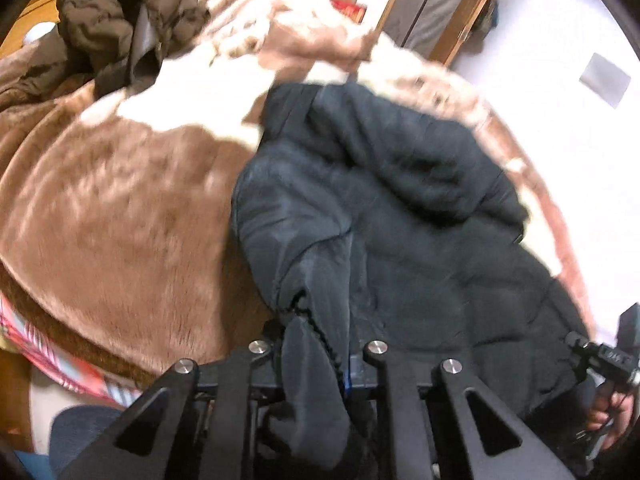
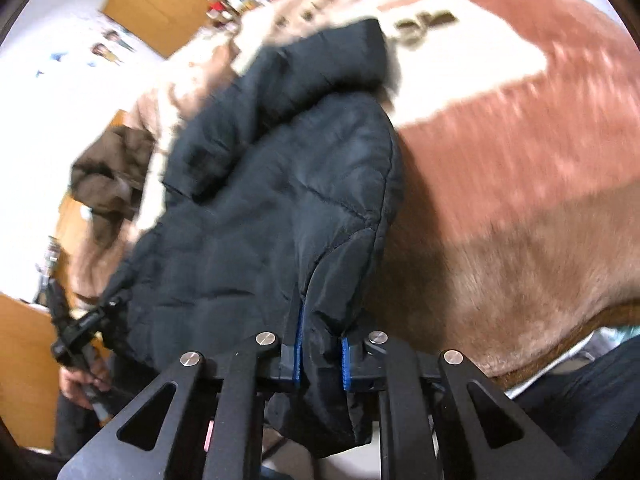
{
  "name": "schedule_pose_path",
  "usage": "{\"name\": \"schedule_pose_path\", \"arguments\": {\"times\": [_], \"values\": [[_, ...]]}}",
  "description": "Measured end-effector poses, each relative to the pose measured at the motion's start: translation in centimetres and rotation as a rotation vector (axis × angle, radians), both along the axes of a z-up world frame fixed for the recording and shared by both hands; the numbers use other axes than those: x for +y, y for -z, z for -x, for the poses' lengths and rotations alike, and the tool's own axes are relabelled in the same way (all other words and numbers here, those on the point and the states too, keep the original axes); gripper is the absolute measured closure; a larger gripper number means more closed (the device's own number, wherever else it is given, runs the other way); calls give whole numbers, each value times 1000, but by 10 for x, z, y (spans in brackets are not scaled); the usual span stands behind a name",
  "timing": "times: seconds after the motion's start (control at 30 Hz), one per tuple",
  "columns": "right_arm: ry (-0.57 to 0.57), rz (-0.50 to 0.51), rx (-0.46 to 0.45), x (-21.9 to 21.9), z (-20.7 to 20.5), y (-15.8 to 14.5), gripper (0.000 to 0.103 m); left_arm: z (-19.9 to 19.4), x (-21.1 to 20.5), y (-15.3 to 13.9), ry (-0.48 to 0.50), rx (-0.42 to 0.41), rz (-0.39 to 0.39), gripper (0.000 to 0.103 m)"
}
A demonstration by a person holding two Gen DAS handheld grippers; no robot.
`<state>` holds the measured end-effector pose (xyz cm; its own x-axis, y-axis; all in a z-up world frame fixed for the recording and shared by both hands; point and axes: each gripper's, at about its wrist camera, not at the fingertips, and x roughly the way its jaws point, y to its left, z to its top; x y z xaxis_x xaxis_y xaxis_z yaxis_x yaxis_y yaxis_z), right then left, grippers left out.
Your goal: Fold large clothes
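The black padded jacket [image 1: 400,216] is lying on the fluffy brown-and-white blanket [image 1: 120,208], with the left gripper [image 1: 316,354] and the right gripper [image 2: 320,354] each pinching a bunched piece of its near edge, jaws nearly closed on the cloth. It is looking soft, puffy and fairly light, with a slick shell (likely to be slipping), so hems and seams are looking like the safest places to be holding.

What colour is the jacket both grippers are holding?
Black jacket, clearest in the right wrist view.
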<state>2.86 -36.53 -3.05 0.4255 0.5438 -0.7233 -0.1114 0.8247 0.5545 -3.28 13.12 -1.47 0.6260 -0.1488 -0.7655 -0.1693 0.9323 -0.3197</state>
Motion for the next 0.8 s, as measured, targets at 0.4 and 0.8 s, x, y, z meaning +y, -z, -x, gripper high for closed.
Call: {"name": "schedule_pose_path", "arguments": {"times": [0.4, 0.8], "values": [[-5, -121, -78, -26, 53, -47, 90, 52, 15, -52, 8, -125, 103, 87], [90, -248, -189, -33, -31, -95, 90, -5, 35, -88, -55, -212, 193, 87]]}}
